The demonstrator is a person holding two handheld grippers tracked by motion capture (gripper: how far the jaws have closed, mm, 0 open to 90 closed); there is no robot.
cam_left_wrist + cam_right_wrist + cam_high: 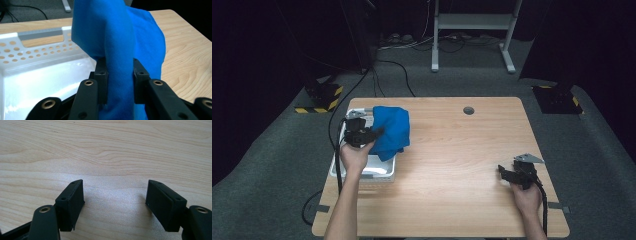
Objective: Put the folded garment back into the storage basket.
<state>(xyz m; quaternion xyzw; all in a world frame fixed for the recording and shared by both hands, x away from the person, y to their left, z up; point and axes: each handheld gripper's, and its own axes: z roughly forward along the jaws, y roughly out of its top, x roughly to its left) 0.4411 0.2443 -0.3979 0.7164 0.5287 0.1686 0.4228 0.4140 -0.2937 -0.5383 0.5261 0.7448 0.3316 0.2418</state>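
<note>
A blue cloth [392, 130] hangs bunched over the right rim of a white perforated basket [382, 169] at the table's left. My left gripper [371, 135] is shut on a thick fold of that blue cloth [120, 50], both pads pressed into the fabric above the white basket [30, 75]. At the table's right side my right gripper [507, 175] rests low over bare wood. Its jaws stand wide apart in the right gripper view, and my right gripper [115, 202] has nothing between them.
The wooden table [452, 165] has a small round hole [468, 110] near its far edge. Beyond it lie grey carpet, cables [397, 70] and a metal stand's feet [472, 60]. Yellow-black striped blocks [319, 97] sit off the table's far corners.
</note>
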